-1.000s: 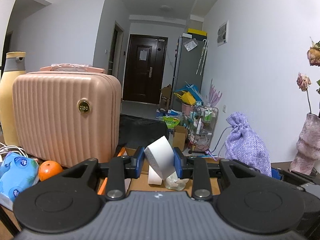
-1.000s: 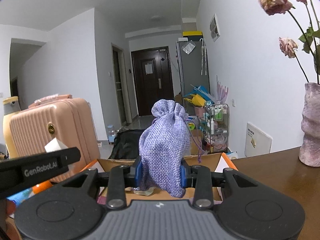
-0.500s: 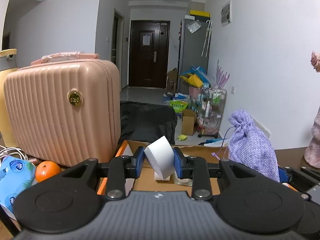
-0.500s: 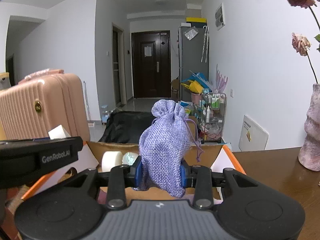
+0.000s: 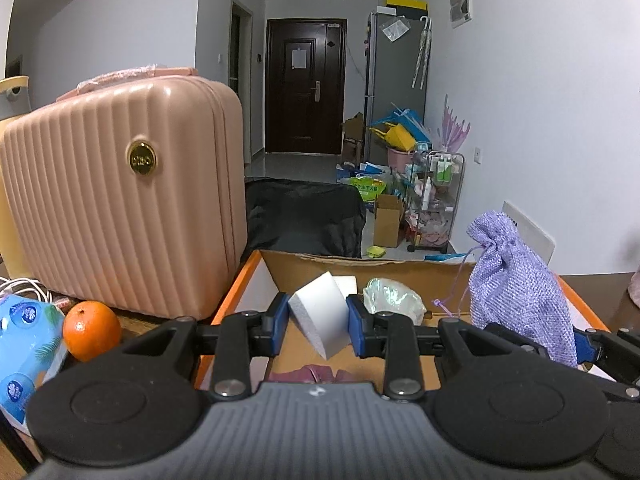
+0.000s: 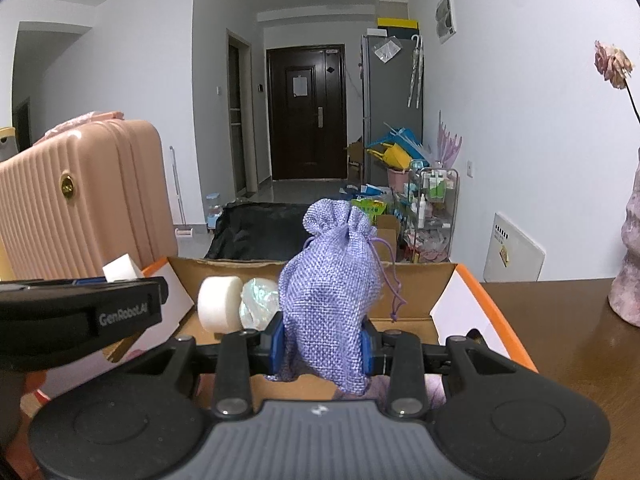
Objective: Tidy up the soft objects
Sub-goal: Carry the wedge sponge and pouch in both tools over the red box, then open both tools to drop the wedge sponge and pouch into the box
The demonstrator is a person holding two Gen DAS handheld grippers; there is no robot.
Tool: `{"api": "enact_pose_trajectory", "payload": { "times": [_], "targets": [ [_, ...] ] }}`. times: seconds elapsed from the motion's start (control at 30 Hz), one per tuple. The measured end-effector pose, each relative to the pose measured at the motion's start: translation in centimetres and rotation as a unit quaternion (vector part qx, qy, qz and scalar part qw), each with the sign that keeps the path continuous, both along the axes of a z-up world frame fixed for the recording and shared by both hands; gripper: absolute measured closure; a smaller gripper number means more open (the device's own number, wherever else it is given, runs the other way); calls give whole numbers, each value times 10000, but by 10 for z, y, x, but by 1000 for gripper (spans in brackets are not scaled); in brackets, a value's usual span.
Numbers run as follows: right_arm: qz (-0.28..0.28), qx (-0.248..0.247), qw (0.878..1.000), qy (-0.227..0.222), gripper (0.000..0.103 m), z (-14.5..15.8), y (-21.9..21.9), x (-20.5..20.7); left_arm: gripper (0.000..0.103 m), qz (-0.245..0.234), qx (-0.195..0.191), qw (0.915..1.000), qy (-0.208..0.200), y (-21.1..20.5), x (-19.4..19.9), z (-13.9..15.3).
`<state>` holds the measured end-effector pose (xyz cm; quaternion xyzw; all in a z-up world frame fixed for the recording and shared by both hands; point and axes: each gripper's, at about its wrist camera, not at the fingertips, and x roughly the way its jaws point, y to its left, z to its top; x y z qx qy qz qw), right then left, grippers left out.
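Each fisheye camera sits just behind its gripper's two fingers and looks forward and slightly downward, close over the near edge of the open orange-rimmed cardboard box (image 5: 248,272) (image 6: 496,312). The left view stands left of the right view. Both share the box interior, the ribbed pink hard-shell suitcase (image 5: 120,216) (image 6: 80,208) and the dark hallway door (image 5: 306,88) (image 6: 306,112).

The left gripper (image 5: 319,322) clamps a tilted white sponge (image 5: 320,318) above the cardboard box (image 5: 360,266).
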<state>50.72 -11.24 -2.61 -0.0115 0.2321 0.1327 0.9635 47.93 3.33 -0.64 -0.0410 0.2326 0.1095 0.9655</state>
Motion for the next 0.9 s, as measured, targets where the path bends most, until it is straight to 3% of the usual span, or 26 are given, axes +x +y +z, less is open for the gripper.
{"api": "enact_pose_trajectory", "payload": {
  "times": [0.4,0.53,0.6,0.7,0.77,0.87,0.9],
  "targets": [
    [14,23,10000,37,68,-2,-1,1,71,-23,59,10000,-30,-1,-1,-8],
    [-38,55,9999,87,57,-3,-2,2,66,21,56,9999,-85,-2,-3,-7],
    [-104,39,9999,70,56,-4,-3,2,57,79,26,9999,-128,0,-4,-6],
    [-215,32,9997,71,33,-5,-4,3,37,190,-6,9997,-176,1,-6,-4],
    [-330,15,9995,23,14,-5,-7,1,16,314,15,9993,-215,2,-7,-3],
    [-480,18,9988,5,0,-5,-9,3,0,505,58,9983,-279,3,-10,-2],
    [-516,35,9987,16,0,-6,-10,4,0,549,71,9981,-286,3,-10,-1]
  ]
}}
